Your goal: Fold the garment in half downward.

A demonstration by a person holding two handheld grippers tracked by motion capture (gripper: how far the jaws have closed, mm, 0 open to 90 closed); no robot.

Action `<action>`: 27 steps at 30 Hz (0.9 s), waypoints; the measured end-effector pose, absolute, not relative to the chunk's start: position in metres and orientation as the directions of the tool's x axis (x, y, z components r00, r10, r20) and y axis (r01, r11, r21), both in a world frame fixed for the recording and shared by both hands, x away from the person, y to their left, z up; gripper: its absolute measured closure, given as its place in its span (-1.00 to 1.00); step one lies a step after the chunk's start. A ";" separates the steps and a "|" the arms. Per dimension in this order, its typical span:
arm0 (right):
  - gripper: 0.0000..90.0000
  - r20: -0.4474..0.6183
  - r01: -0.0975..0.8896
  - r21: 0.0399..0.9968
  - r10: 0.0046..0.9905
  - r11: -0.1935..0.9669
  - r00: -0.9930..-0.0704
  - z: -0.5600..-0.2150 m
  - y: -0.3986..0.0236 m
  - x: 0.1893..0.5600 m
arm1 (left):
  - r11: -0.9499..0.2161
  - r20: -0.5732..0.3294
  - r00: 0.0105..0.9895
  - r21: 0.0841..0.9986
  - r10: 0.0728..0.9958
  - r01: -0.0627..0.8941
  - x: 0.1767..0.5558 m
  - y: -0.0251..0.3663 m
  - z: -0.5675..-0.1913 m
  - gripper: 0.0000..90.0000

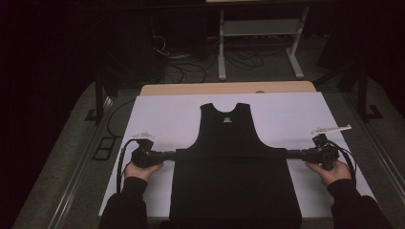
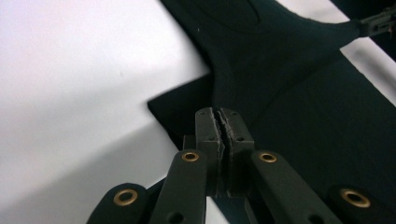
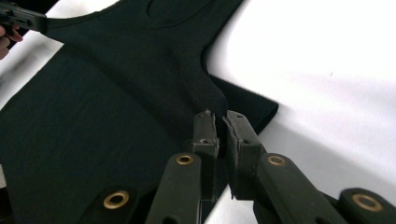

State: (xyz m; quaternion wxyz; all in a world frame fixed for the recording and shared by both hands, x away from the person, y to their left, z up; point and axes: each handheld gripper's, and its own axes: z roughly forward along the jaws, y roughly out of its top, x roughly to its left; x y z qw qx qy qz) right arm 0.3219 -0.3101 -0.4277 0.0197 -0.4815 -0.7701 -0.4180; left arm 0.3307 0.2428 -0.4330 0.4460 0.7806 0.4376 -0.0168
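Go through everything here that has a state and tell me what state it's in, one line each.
Black tank top: flat on the white sheet, neck away from the person, lower part folded, pulled taut sideways.
Left claw: shut on the tank top's side edge.
Right claw: shut on the opposite side edge.
White sheet: spread flat.

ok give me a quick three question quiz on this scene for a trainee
1. True or false: both grippers are shut on the black vest.
2. Which part of the vest lies farthest from the person? A) neck opening B) bottom hem C) a side seam
3. What does the vest lie on?

Key
1. True: the left gripper and the right gripper each pinch cloth at a side of the vest, below an armhole.
2. A: the neck points away, towards the far edge.
3. A white sheet that covers the table.
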 end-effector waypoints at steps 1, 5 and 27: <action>0.82 0.434 0.762 0.619 0.726 0.189 -0.533 -0.428 -0.310 0.321 | -0.220 -0.422 0.614 0.676 0.667 0.703 0.329 0.242 -0.434 0.91; 0.82 0.441 0.769 0.610 0.725 0.190 -0.529 -0.430 -0.310 0.318 | -0.228 -0.428 0.610 0.663 0.667 0.713 0.326 0.242 -0.435 0.91; 0.82 0.483 0.816 0.542 0.721 0.201 -0.497 -0.439 -0.310 0.306 | -0.230 -0.459 0.582 0.617 0.671 0.753 0.322 0.248 -0.440 0.90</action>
